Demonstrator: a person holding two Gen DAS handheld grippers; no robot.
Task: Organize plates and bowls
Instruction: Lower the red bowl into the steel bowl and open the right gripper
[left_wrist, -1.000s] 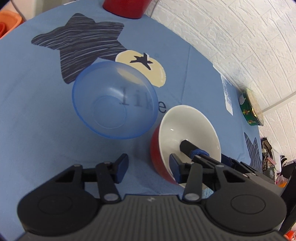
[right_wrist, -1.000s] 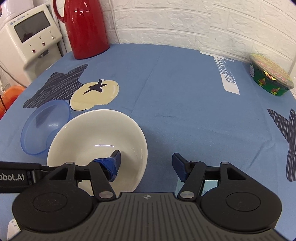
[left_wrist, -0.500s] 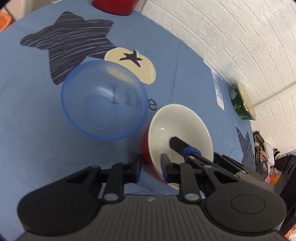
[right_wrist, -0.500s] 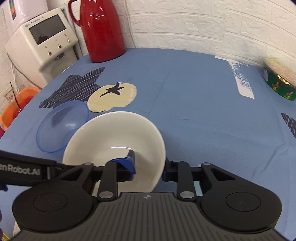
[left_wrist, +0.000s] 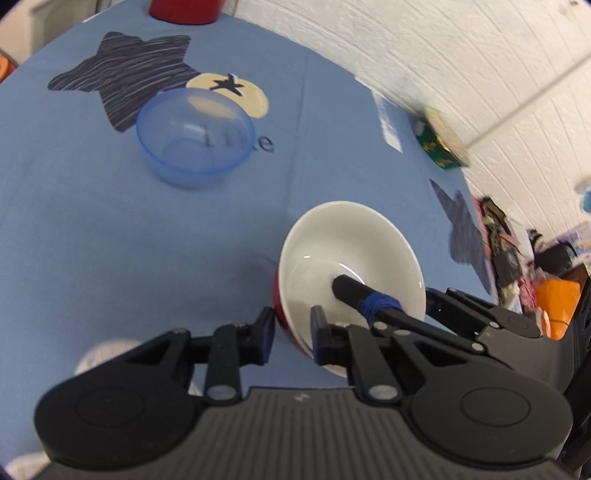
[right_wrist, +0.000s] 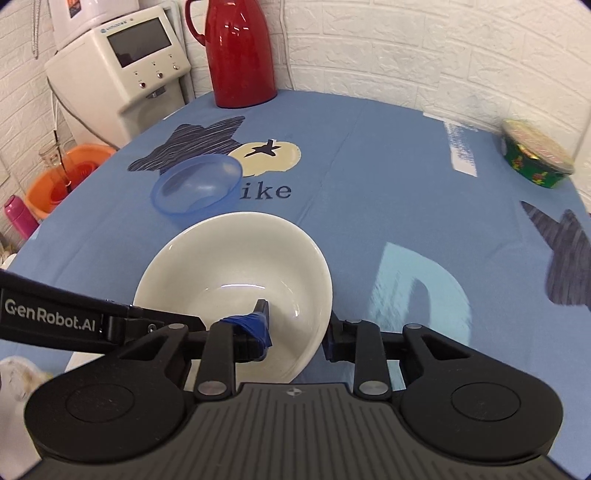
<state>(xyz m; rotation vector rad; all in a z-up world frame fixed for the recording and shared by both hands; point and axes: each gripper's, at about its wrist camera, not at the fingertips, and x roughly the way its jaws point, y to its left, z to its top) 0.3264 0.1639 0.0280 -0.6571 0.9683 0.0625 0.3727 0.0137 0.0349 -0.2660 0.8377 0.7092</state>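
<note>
Two grippers grasp one object: the round ceramic bowl, white inside and red outside (left_wrist: 351, 266). The left gripper (left_wrist: 291, 332) is clenched on the near wall of the bowl, one finger on the red exterior and one on the white interior. The right gripper (right_wrist: 297, 332) is clenched on the opposite side of the rim, its left finger wrapped in blue tape inside the bowl and its right finger outside. The bowl is tilted and appears lifted clear of the blue printed tablecloth (right_wrist: 388, 166), near the table's front edge.

A translucent blue plastic bowl (right_wrist: 197, 186) rests upright on the cloth farther back, apart from the ceramic bowl and untouched.

Task status, judged: early. No stacking is complete. The likely remaining step is to nest one bowl in the other. No plates are visible in either view.
</note>
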